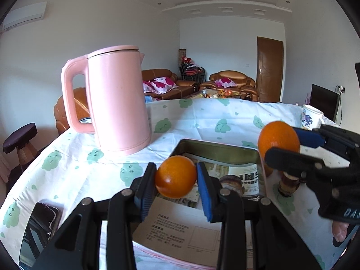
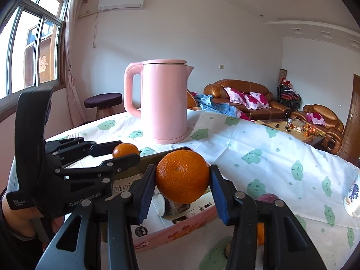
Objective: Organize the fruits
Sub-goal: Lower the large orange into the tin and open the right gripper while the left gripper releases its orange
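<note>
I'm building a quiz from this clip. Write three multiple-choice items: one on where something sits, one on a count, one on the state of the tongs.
1. Where does the pink kettle stand?
A. on the tablecloth, beyond the tin
B. inside the tin
C. on the stool

2. How many oranges are gripped?
A. none
B. one
C. two

3. The left tongs are:
A. open and empty
B. shut on an orange
C. out of view

Answers:
1 A, its base rests on the cloth behind the tin's far rim.
2 C, left orange and right orange each sit between pads.
3 B, both pads press the fruit; the right tongs likewise.
</note>
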`<action>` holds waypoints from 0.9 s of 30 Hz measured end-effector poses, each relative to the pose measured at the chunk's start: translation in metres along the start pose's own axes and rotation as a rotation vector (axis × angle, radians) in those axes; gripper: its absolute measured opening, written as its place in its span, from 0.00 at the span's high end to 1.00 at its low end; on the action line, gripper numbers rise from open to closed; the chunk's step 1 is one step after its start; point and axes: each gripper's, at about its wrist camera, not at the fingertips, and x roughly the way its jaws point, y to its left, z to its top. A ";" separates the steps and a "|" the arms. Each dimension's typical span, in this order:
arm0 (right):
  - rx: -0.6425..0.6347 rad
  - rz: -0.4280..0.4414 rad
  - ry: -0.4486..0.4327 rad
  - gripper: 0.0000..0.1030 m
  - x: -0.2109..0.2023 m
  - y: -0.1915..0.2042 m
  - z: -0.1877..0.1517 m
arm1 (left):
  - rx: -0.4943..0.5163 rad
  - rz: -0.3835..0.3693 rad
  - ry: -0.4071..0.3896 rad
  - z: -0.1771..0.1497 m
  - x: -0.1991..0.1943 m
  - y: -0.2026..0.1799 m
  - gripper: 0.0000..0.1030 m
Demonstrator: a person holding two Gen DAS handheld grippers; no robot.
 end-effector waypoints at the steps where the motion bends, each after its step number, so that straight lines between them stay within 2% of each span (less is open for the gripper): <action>1: -0.004 0.005 0.005 0.52 0.002 0.003 -0.001 | -0.002 0.003 0.003 0.000 0.001 0.002 0.63; 10: -0.021 0.032 0.057 0.52 0.020 0.017 -0.010 | -0.005 0.004 0.043 -0.004 0.009 0.013 0.63; 27: -0.044 0.060 0.140 0.52 0.036 0.027 -0.022 | 0.019 -0.015 0.094 -0.006 0.019 0.010 0.63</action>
